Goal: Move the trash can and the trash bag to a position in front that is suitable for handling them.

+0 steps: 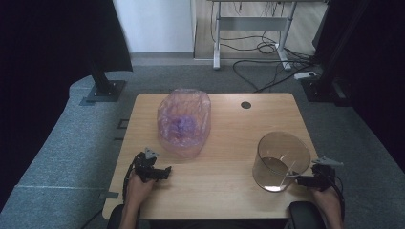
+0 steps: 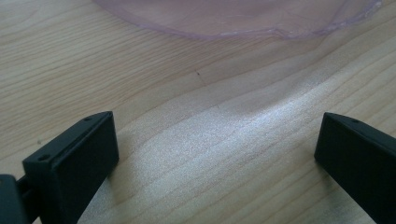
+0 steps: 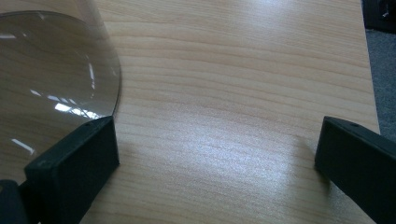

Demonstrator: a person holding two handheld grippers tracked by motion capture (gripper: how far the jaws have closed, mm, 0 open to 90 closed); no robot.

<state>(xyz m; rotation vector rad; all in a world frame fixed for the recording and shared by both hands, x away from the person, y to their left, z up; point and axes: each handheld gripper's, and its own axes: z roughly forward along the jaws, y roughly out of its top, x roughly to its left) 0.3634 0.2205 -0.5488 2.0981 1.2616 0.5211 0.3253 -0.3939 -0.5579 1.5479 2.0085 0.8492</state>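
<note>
Now — both grippers spread and empty beside their targets.
Bring your left gripper (image 1: 162, 172) to the pink bag's (image 1: 184, 122) near edge, your right gripper (image 1: 302, 180) to the clear tub's (image 1: 281, 161) wall — pinch low on the bench (image 1: 229, 191).

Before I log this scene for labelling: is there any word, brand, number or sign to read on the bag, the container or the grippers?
None: no readable text anywhere.
Pink plastic bag: no print visible.
Clear round container: plain, only reflections.
Left gripper and right gripper: black, unmarked.
</note>
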